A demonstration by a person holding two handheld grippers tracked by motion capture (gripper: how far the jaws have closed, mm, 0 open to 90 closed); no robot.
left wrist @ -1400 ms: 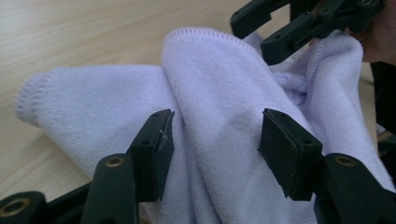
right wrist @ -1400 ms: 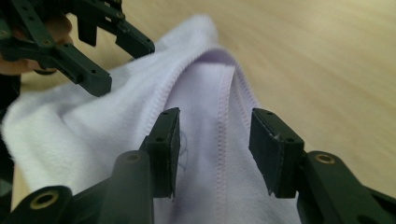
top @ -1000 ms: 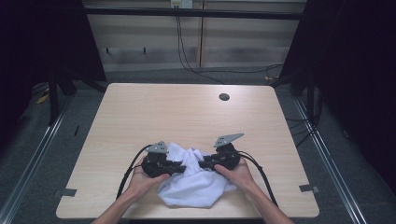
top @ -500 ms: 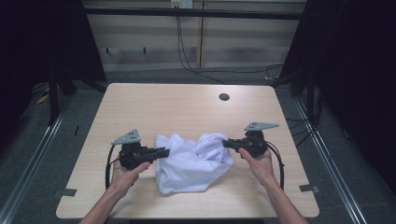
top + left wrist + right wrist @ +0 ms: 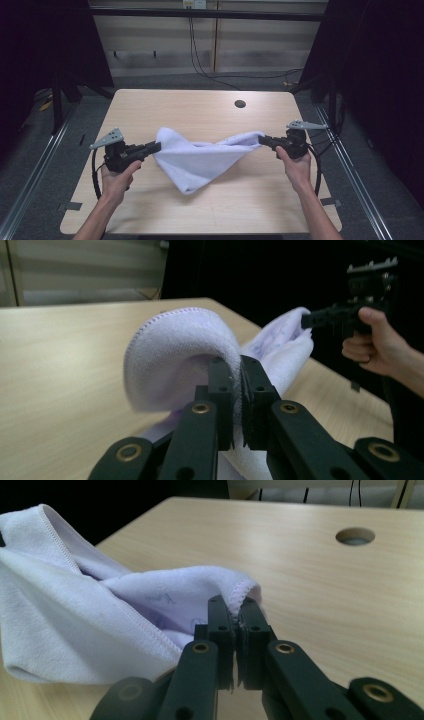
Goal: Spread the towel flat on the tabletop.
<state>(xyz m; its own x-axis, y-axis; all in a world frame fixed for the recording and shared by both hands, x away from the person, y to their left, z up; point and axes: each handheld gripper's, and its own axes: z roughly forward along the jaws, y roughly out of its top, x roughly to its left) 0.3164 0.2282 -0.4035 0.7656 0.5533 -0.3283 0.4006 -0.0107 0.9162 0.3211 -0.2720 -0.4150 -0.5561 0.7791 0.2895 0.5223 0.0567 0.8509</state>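
Above a pale wooden worktop [image 5: 200,210], a white towel [image 5: 200,160] hangs stretched between two tools, its middle sagging to a point that looks to rest on or just over the wood. The left hand-held gripper [image 5: 156,146] is clamped on one hemmed edge of the cloth, its jaws pressed tight on the fabric in the left gripper view [image 5: 239,390]; the right hand-held gripper [image 5: 262,140] is likewise pinched shut on the opposite corner [image 5: 236,625]. Both ends are secured and lifted, so the pick-up appears complete. The towel is not yet flat: it twists between the grips and a fold droops below. What seems left is pulling it taut, laying it out and folding it. A round cable hole [image 5: 240,104] sits near the far edge, well apart from the cloth.
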